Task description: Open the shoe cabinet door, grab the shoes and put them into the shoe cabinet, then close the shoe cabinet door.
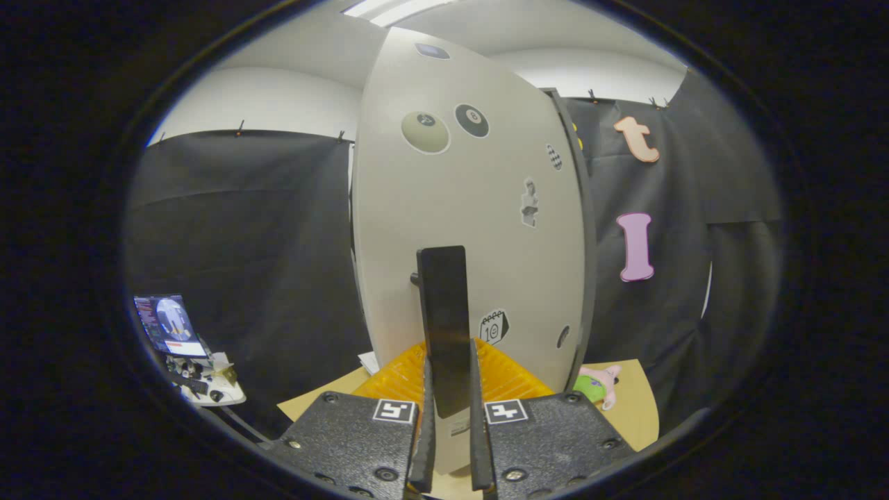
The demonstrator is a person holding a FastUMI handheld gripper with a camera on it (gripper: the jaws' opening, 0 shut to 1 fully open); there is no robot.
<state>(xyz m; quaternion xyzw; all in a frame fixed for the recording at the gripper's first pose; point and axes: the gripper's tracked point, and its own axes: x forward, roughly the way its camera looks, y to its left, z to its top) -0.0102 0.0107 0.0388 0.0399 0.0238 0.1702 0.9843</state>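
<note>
The gripper [450, 417] is pinching the dark upright handle [444, 326] of the shoe cabinet door [472, 229] — its jaws are pressing on the handle from both sides. The pale, sticker-dotted door is standing directly ahead, rising from the tabletop [635, 410]. A pink-and-green plush toy [599, 383] is lying beside the door's lower corner, and a small screen [169, 325] is glowing well apart.
</note>
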